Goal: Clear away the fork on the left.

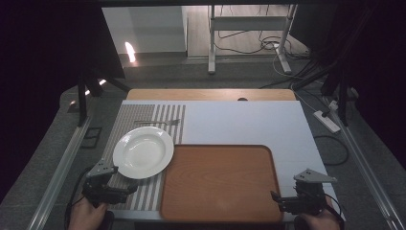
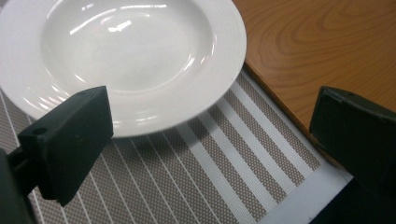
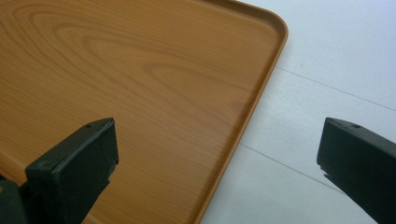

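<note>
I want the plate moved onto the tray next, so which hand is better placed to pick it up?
Probably left. The left tongs sit open just by the near rim of the round white ceramic plate on the striped woven placemat. The right tongs hover open at the brown wooden tray's far corner.

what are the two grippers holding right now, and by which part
Nothing. The left gripper is open near the plate; the right gripper is open over the tray edge.

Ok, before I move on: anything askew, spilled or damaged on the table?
Nothing stands out. The white plate sits flat and empty on the striped placemat, a fork lies beyond it, and the wooden tray is bare and square to the table. Both grippers are open.
</note>
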